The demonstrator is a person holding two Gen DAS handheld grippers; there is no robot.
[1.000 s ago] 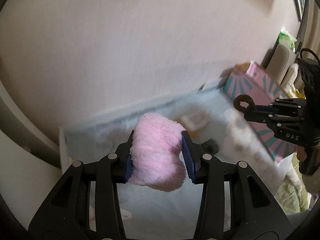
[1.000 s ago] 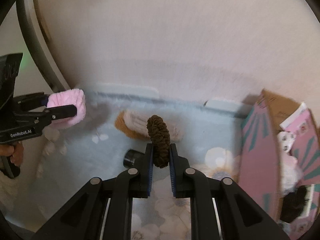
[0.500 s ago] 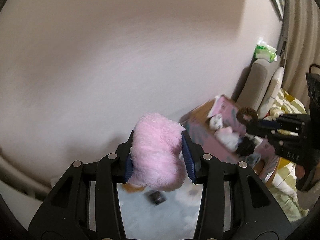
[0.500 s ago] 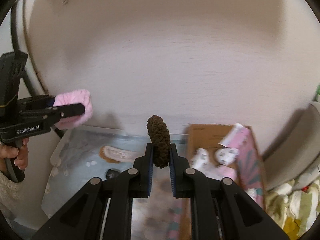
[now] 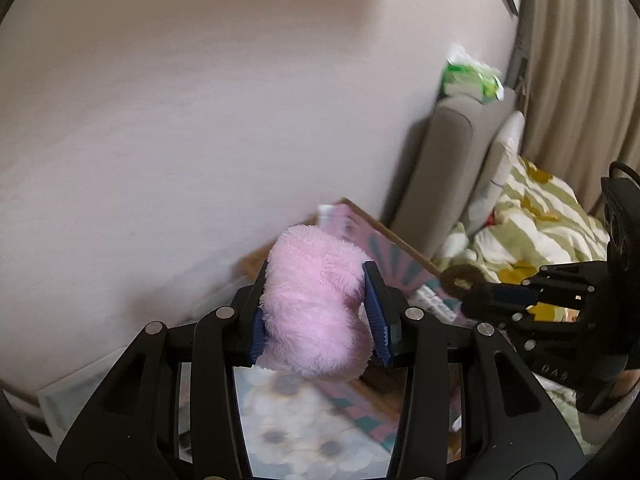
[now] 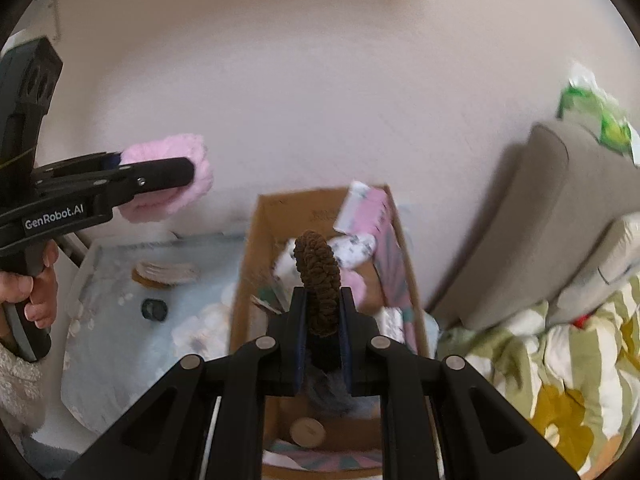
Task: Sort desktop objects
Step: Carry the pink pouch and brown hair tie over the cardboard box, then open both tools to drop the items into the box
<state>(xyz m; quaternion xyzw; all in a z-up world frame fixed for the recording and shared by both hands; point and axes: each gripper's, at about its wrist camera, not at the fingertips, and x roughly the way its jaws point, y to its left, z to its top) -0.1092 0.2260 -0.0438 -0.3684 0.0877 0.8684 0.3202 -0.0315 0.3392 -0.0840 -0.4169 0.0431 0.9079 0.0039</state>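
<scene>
My left gripper (image 5: 318, 312) is shut on a fluffy pink headband (image 5: 316, 308) and holds it high in the air; it also shows in the right wrist view (image 6: 168, 184). My right gripper (image 6: 322, 320) is shut on a brown scrunchie (image 6: 318, 280) and holds it above the open cardboard box (image 6: 248, 264) with pink patterned sides. The scrunchie also shows in the left wrist view (image 5: 460, 276), over the box (image 5: 400, 260). The box holds several small items.
A brown-edged hairbrush (image 6: 166, 274) and a small black ring (image 6: 154, 309) lie on the pale blue floral mat (image 6: 120, 340) left of the box. A grey headboard (image 6: 540, 220) and a green-yellow quilt (image 6: 560, 360) are at the right. The wall is close behind.
Both grippers have swung to the right with their loads. The right gripper has come from over the mat to above the box. The left gripper has lifted away from the mat.
</scene>
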